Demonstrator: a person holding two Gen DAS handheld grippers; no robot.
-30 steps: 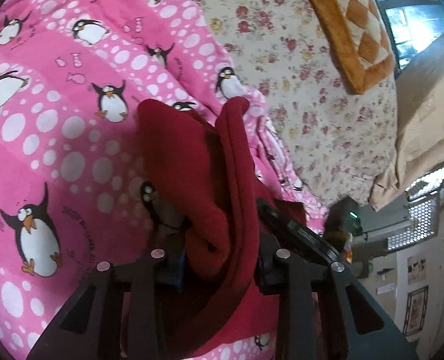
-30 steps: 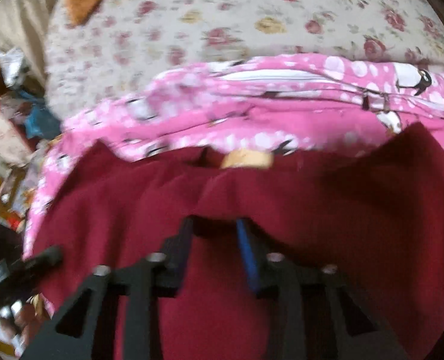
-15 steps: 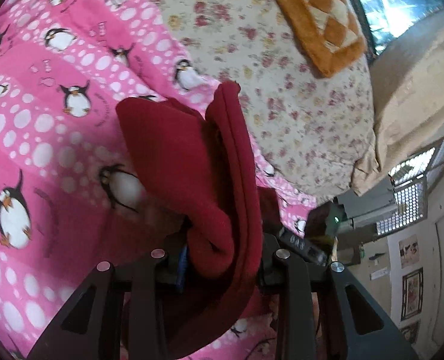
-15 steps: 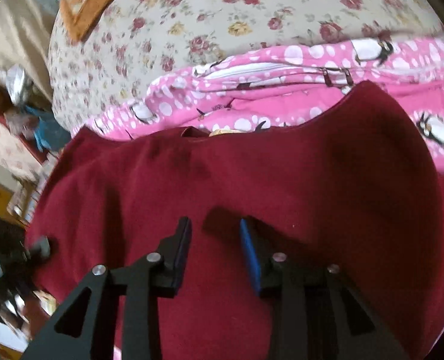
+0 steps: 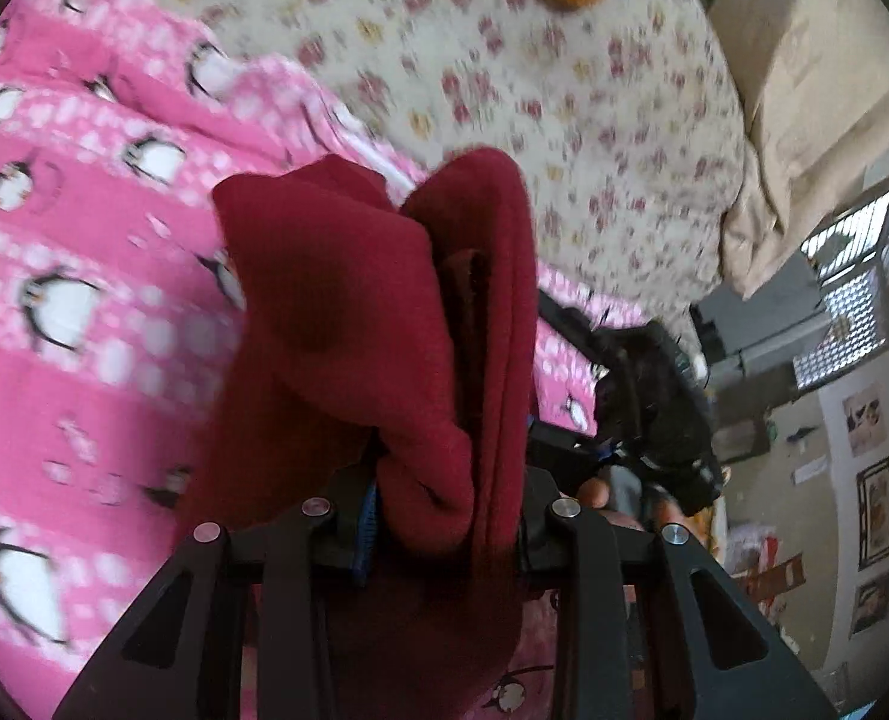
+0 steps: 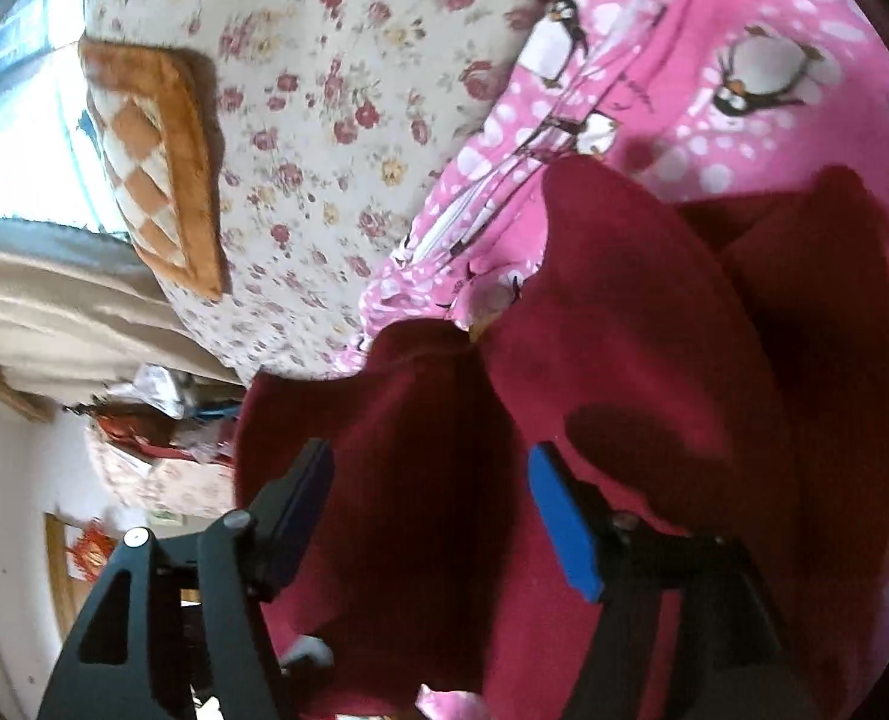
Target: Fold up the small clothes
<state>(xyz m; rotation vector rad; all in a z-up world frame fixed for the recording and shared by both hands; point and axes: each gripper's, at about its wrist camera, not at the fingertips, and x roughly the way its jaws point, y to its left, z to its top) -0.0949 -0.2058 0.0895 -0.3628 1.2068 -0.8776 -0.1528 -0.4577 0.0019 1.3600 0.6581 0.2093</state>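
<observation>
A dark red garment (image 5: 348, 324) hangs bunched in thick folds over a pink penguin blanket (image 5: 84, 312). My left gripper (image 5: 444, 516) is shut on its gathered edge, and the cloth rises in two humps ahead of the fingers. In the right wrist view the same red garment (image 6: 654, 330) lies spread and partly folded over itself. My right gripper (image 6: 429, 480) is above it with its jaws opening. The blue pad (image 6: 564, 522) and the dark pad stand apart, and cloth lies below the gap but neither pad presses on it.
A floral sheet (image 6: 324, 90) covers the bed beyond the pink blanket (image 6: 774, 30). An orange checked cushion (image 6: 156, 162) lies on it near a window. A beige curtain (image 5: 804, 120) and room clutter sit past the bed's edge. A hand (image 5: 594, 489) shows beside the left gripper.
The right gripper's jaws, first closed on the red cloth, have spread wide and let it go, and its view has rolled. The left gripper has carried its bunch of cloth sideways, still clamped.
</observation>
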